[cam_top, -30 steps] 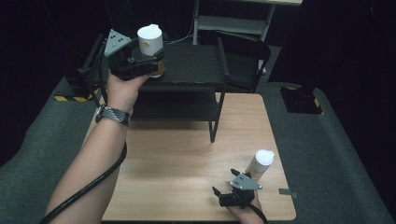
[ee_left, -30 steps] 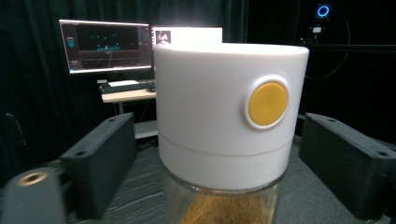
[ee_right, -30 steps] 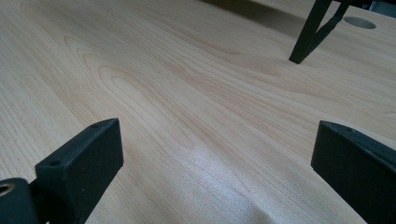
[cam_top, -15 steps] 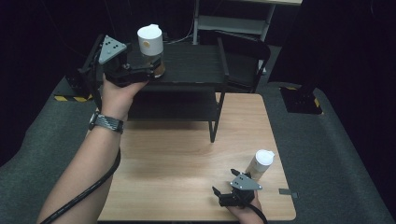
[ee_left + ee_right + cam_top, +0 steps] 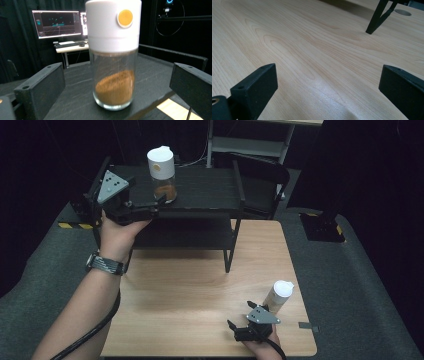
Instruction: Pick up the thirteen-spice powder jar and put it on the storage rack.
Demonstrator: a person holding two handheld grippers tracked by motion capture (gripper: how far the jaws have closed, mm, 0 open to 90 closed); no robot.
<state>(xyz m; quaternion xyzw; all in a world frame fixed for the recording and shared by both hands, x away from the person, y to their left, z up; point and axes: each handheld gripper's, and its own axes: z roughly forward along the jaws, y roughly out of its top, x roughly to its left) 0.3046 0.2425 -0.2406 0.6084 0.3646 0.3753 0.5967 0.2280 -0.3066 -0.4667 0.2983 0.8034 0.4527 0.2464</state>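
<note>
Spice jar [image 5: 161, 174], white cap, brown powder: upright on the black shelf [image 5: 210, 190], so it stands unaided. Your left gripper [image 5: 150, 210] has just been opening; its jaws flank the jar, released. Your right gripper [image 5: 245, 330] rests spread over the bench [image 5: 200, 295], empty, beside a second bottle [image 5: 277, 296].

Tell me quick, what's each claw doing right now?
Left gripper: open, just released the spice jar, which stands between its fingers.
Right gripper: open, holding nothing, over the table.
</note>
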